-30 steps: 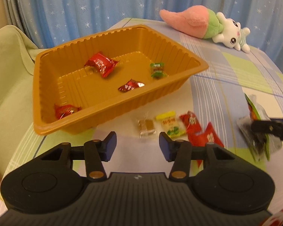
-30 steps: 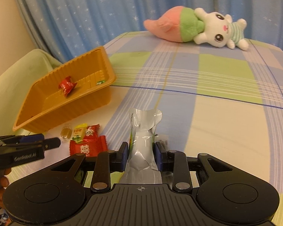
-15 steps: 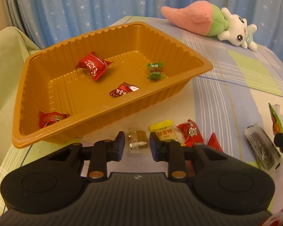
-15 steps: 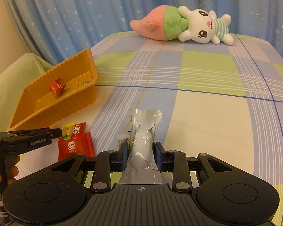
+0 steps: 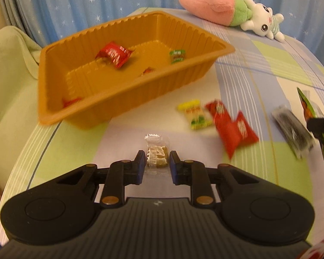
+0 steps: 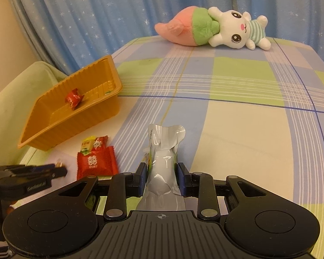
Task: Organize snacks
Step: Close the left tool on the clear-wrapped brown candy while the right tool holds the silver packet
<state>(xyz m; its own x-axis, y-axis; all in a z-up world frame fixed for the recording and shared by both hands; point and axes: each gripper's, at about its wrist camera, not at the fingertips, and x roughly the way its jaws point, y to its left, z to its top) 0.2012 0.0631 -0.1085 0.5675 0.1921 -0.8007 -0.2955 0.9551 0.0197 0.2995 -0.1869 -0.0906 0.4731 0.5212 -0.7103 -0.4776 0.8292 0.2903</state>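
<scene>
My left gripper (image 5: pixel 157 161) is closing its jaws on a small brown candy in a clear wrapper (image 5: pixel 157 158), and both pads touch its sides just above the tablecloth. The orange tray (image 5: pixel 127 99) stands beyond it, holding a red candy (image 5: pixel 114 54), a green one (image 5: pixel 177 56) and others. A yellow candy (image 5: pixel 195 114) and red packets (image 5: pixel 235 129) lie to the right on the cloth. My right gripper (image 6: pixel 162 172) is shut on a silver pouch (image 6: pixel 164 149) that sticks up between its fingers. In the right wrist view the left gripper (image 6: pixel 58 169) shows at the lower left.
A dark packet (image 5: pixel 293 131) lies by the right gripper's tip (image 5: pixel 321 125). A pink, green and white plush toy (image 6: pixel 216 28) lies at the table's far edge before a blue curtain. A green cushion (image 5: pixel 6 64) sits left of the tray. The checked cloth (image 6: pixel 248 129) covers the table.
The left jaws came together around the brown candy after moving up to it, and the tray now looks farther off. The right gripper keeps its hold on the silver pouch.
</scene>
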